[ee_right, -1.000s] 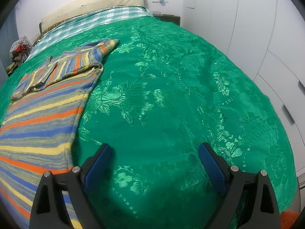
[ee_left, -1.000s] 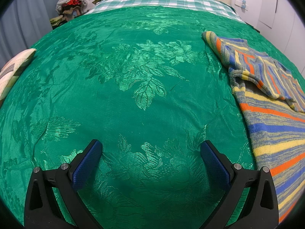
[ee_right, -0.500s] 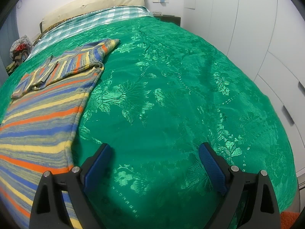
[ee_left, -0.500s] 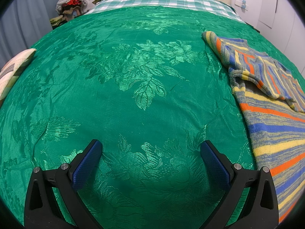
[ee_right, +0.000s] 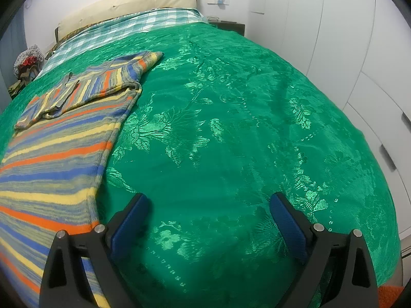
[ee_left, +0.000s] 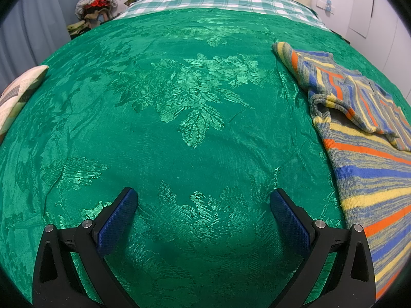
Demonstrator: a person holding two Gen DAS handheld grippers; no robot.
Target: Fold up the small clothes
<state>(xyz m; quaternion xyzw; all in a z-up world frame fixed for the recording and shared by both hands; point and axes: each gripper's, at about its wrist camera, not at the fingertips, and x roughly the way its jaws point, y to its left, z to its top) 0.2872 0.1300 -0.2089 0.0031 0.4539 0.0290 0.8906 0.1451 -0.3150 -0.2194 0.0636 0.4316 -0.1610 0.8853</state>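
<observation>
Both grippers [ee_left: 203, 200] [ee_right: 208, 205] wide apart, empty

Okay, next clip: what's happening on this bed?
A person holds two grippers over a green bedspread. Both the left gripper and the right gripper are open and hold nothing. A striped knit garment lies between them, its far end folded over itself. Neither gripper touches it.

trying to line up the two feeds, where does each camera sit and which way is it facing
Left wrist: on the left gripper, facing the headboard; open fingers frame bare green bedspread, striped sweater at right.
Right wrist: on the right gripper, same heading; open fingers, sweater at left, white wardrobe at right.
Shared: sweater, bedspread, checked sheet; the sweater lies between the grippers.
</observation>
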